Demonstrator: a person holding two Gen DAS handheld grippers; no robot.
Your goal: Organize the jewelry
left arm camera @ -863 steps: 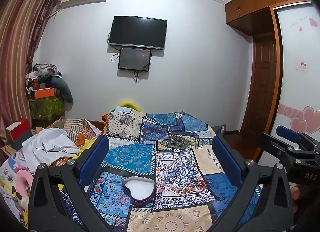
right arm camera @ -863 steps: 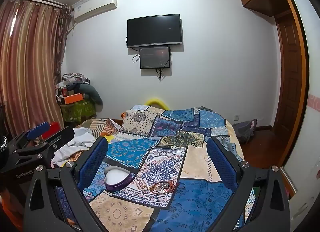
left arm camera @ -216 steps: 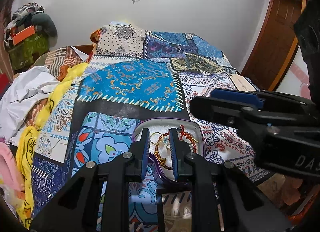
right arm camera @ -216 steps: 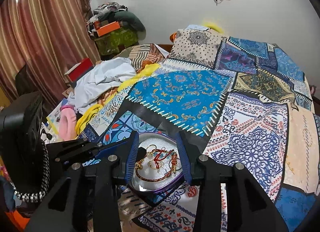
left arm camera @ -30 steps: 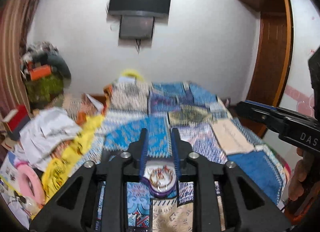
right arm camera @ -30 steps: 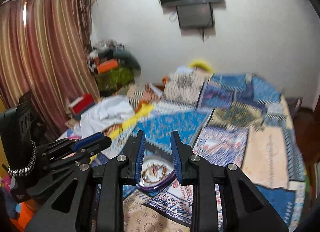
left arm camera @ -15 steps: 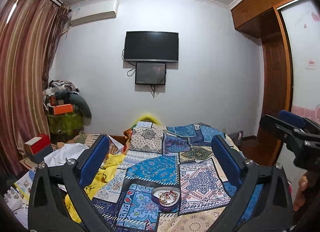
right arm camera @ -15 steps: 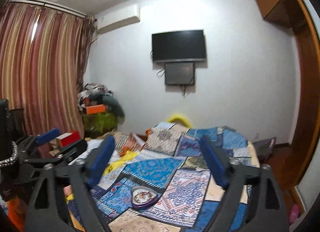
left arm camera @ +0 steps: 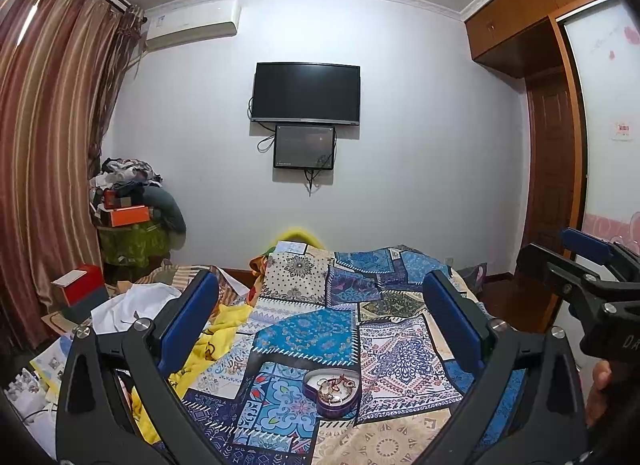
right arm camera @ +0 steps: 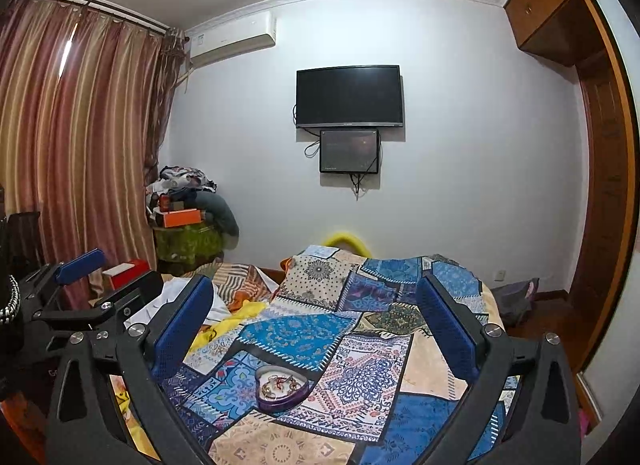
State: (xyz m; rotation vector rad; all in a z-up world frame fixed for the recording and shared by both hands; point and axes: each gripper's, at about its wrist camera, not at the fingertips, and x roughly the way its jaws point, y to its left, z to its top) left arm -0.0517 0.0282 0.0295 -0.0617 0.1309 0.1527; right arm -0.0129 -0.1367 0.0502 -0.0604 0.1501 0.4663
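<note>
Heart-shaped purple box [left arm camera: 331, 393] lies on patchwork bedspread [left arm camera: 308, 335], low betw. the wide-spread jaws of left gripper [left arm camera: 320, 329], a bit nearer to the right jaw line; in right wrist view same box [right arm camera: 282, 387] sits low betw. jaws of right gripper [right arm camera: 316, 329], closer to the left jaw. Inside: small tangle of jewelry [left arm camera: 334, 383], red cord and gold-looking pieces, too small to tell apart. No loose jewelry seen on the cover near the box.

Progress, as judgement: looks done or nearly done, all visible pieces are in the box. Left to do, maybe: a lid, but no lid visible, so cannot tell.

Both grippers empty, jaws fully apart, held well above and back from the bed. Right gripper also seen at right edge of left view, left gripper at left edge of right view.

Vs. earliest frame: then box was empty and jewelry lay on the cover, beside the box toward the right jaw; now jewelry is in the box. Vs. 1 s ago: jaws were nearly closed w/ box just beyond the tips; now spread wide and box farther off.
</note>
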